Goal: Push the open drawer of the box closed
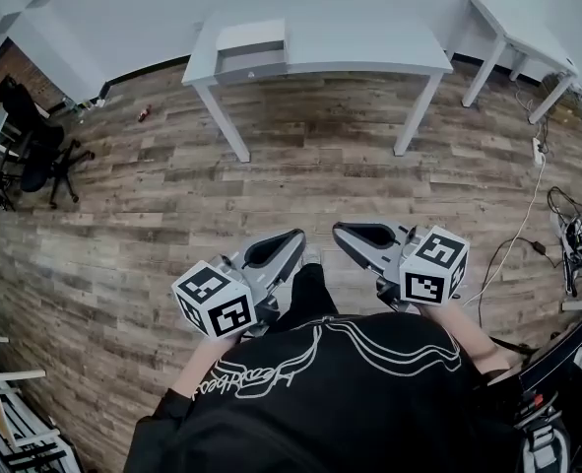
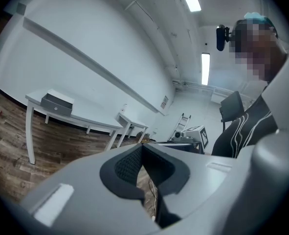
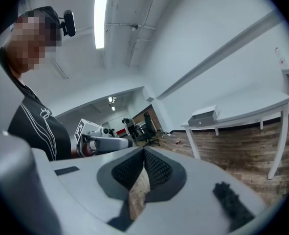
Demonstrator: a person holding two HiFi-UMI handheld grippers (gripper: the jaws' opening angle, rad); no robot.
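Your left gripper (image 1: pixel 292 238) and right gripper (image 1: pixel 342 229) both have their jaws closed tight on nothing, well short of the table (image 1: pixel 369 37). The box (image 1: pixel 252 39) sits on the table's left end, drawer (image 1: pixel 253 63) sticking out.

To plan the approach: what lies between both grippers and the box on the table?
Head view: only bare wooden floor, then the table edge, lies between the left gripper, the right gripper and the box.
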